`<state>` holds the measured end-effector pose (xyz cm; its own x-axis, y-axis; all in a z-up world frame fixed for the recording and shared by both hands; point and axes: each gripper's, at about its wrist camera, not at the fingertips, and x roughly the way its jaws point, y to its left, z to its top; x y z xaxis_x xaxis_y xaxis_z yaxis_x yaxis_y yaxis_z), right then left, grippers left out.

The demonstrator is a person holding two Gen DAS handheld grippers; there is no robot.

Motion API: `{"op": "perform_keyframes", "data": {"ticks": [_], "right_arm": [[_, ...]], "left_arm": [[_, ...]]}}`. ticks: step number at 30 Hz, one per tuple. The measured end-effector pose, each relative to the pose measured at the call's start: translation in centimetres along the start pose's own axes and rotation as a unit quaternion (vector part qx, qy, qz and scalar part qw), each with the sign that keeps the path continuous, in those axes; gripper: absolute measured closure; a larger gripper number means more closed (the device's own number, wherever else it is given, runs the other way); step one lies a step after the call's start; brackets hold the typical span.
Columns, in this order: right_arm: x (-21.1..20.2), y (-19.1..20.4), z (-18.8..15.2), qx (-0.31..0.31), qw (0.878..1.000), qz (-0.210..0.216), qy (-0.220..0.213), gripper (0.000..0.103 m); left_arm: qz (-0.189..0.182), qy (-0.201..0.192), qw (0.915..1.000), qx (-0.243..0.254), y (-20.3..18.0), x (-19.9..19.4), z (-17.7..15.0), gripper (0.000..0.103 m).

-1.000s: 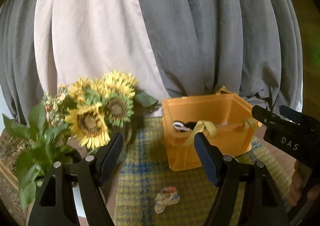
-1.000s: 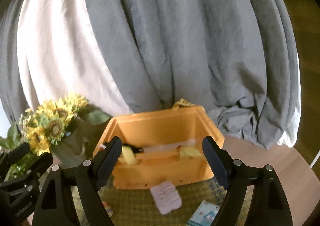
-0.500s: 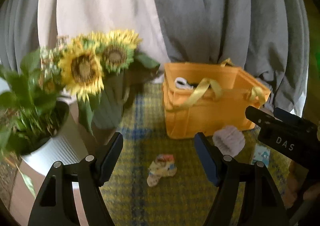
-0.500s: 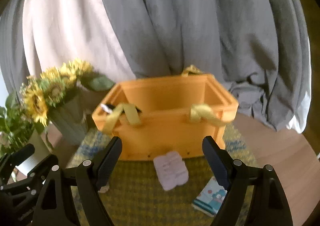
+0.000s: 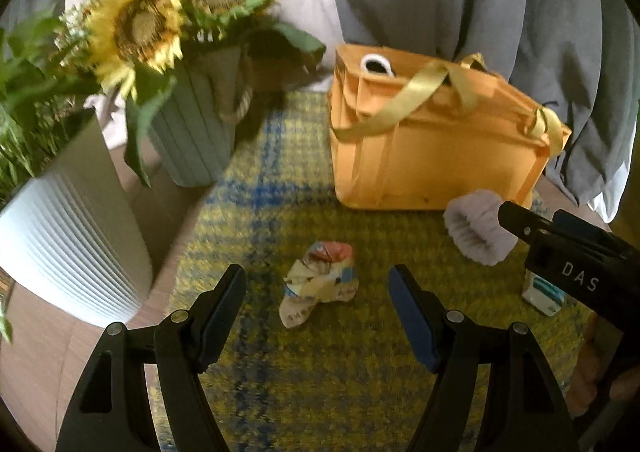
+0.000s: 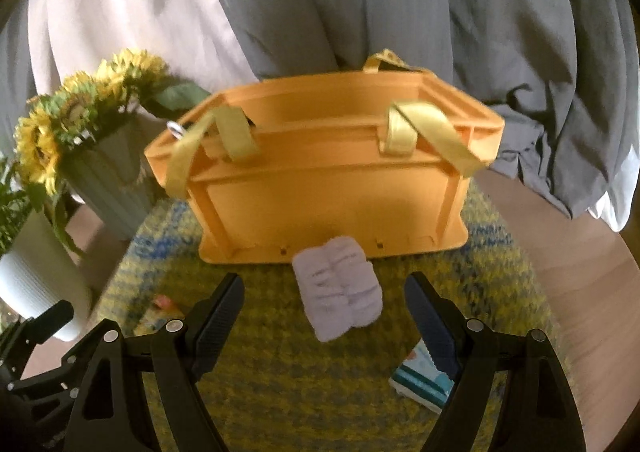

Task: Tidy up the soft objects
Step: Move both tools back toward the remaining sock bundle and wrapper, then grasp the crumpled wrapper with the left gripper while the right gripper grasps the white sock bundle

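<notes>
An orange storage basket [image 5: 432, 156] [image 6: 328, 188] with yellow ribbon handles stands on a yellow-blue woven mat [image 5: 320, 372] [image 6: 280, 372]. A crumpled multicoloured cloth [image 5: 320, 280] lies on the mat just ahead of my open, empty left gripper [image 5: 316, 312]. A rolled lilac fluffy cloth [image 6: 338, 288] [image 5: 476, 232] lies in front of the basket, just ahead of my open, empty right gripper [image 6: 324, 316]. A black-and-white item [image 5: 376, 66] sits in the basket's left end.
A grey ribbed vase of sunflowers [image 5: 196, 132] [image 6: 108, 188] and a white ribbed planter [image 5: 60, 232] stand left of the mat. A small teal-and-white pack [image 6: 422, 380] [image 5: 544, 292] lies at the mat's right. Grey and white curtains [image 6: 360, 12] hang behind.
Both grippers have tilted down and moved closer to the mat. The multicoloured cloth and the lilac cloth now lie just ahead of the fingers. Both jaws stay open.
</notes>
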<state>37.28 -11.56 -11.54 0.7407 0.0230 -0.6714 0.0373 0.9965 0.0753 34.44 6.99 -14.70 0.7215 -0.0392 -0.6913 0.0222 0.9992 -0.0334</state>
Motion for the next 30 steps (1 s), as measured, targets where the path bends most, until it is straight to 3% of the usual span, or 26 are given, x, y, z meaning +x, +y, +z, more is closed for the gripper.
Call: {"op": "perform_keyframes", "data": {"ticks": [19,24,30], "right_arm": [[4.8,-1.1,-0.8,0.005,0.998,-0.019,0.051,0.022],[5.6,-1.1,-0.8,-0.001,0.998,-0.02,0.062,0.038],[5.6,-0.8,-1.0,-0.014,0.998,-0.02,0.062,0.06]], "left_arm": [[0.005,0.055,0.9984,-0.004,-0.1,5.8,-0.6,0.033],[0.004,0.075,0.997,-0.015,0.2,7.0,-0.7,0.047],[0.01,0.071,0.9973,-0.015,0.3,6.9,-0.8,0.053]]}}
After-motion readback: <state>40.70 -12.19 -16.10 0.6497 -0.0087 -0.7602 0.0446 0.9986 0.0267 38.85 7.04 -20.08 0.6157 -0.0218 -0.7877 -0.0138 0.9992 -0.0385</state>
